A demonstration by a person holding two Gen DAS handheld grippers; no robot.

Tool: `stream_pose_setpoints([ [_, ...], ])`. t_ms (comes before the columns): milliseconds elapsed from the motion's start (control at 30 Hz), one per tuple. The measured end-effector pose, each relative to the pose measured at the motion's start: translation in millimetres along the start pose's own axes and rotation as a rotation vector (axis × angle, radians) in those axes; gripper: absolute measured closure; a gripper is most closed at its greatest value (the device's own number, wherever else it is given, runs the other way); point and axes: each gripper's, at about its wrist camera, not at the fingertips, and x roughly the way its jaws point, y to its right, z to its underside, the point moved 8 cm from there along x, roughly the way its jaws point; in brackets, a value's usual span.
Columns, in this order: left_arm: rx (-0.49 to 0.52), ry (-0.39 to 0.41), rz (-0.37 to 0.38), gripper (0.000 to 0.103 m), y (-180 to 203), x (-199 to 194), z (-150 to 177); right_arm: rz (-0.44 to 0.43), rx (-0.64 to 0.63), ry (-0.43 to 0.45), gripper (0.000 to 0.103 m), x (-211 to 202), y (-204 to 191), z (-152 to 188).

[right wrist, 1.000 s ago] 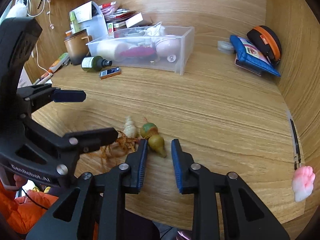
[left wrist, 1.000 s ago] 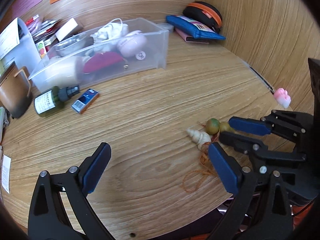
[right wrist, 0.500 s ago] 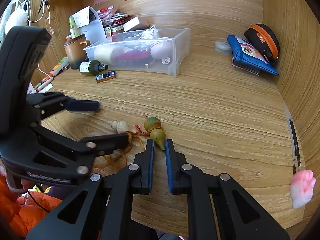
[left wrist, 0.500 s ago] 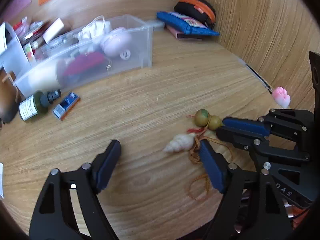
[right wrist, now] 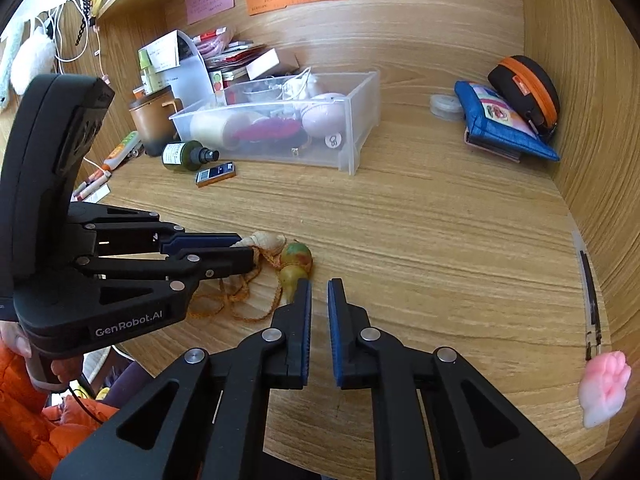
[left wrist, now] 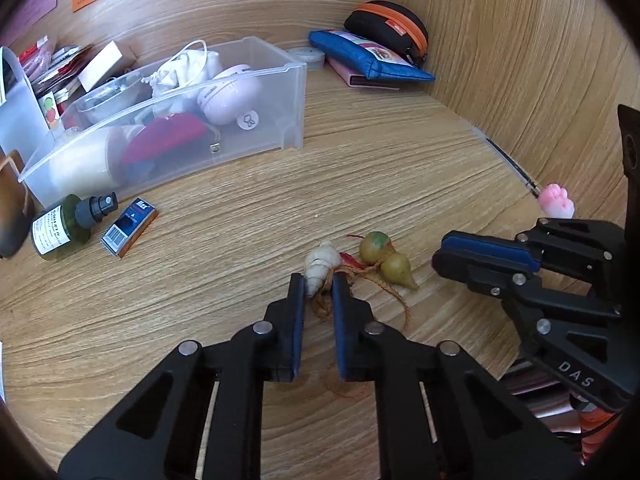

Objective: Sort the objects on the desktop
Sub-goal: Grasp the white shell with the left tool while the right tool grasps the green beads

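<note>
A white seashell (left wrist: pixel 323 261) and a green-yellow gourd charm (left wrist: pixel 386 256) lie near the desk's front edge, joined by an orange cord (left wrist: pixel 320 306). My left gripper (left wrist: pixel 319 282) has its jaws closing on the shell's narrow end, and the pads press it with cord strands between them. In the right wrist view the left gripper (right wrist: pixel 246 249) holds the seashell (right wrist: pixel 266 240) from the left. My right gripper (right wrist: pixel 319 286) is shut with nothing between its fingers, its left finger just right of the gourd charm (right wrist: pixel 296 260). From the left wrist view the right gripper (left wrist: pixel 438 254) hovers beside the gourd.
A clear plastic bin (left wrist: pixel 294 120) with several items stands at the back. A green spray bottle (left wrist: pixel 60 228) and small blue box (left wrist: pixel 130 228) lie left. A blue pouch (left wrist: pixel 372 60) and black-orange case (left wrist: pixel 388 28) fill the corner. A pink paw toy (left wrist: pixel 556 206) lies by the right wall.
The left gripper's jaws went from wide open to closed on the seashell. The right gripper's jaws narrowed from a small gap to shut, empty. The shell and gourd shifted slightly.
</note>
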Motion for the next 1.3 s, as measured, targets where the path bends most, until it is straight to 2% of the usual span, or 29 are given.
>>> stream_pose_setpoints([
  [100,-0.007,0.002,-0.001,0.091,-3,-2,2,0.006,0.0,-0.018,0.095,4,0,0],
  [233,-0.01,0.01,-0.014,0.091,-8,-7,4,-0.049,0.028,-0.048,0.091,12,-3,-2],
  [400,-0.016,0.009,-0.016,0.091,-17,-12,8,-0.079,0.005,-0.06,0.081,23,-19,-8],
  [467,-0.014,0.0,-0.01,0.087,-20,-13,11,-0.086,-0.008,-0.068,0.078,27,-25,-9],
  [633,-0.01,0.016,0.006,0.068,-27,-21,12,-0.091,-0.023,-0.081,0.078,34,-33,-13],
  [733,-0.019,0.038,0.014,0.064,-32,-28,8,-0.121,0.004,-0.085,0.077,35,-34,-17],
  [833,-0.024,0.053,0.023,0.064,-38,-33,5,-0.113,0.019,-0.083,0.065,37,-34,-22],
  [867,-0.026,0.057,0.023,0.064,-41,-34,4,-0.103,0.014,-0.084,0.065,39,-35,-23],
  [1000,-0.031,0.044,0.033,0.063,-43,-29,3,-0.043,-0.02,-0.092,0.065,47,-36,-21],
  [1033,-0.034,0.043,0.029,0.063,-43,-28,3,-0.033,-0.023,-0.096,0.069,48,-35,-19],
  [1067,-0.029,0.042,0.029,0.063,-43,-27,2,-0.024,-0.026,-0.09,0.078,48,-33,-19],
  [1133,-0.024,0.041,0.04,0.063,-41,-25,0,-0.018,-0.027,-0.09,0.085,46,-30,-17],
  [1300,0.0,0.042,0.056,0.063,-30,-21,-6,0.016,-0.006,-0.071,0.085,36,-16,-13],
])
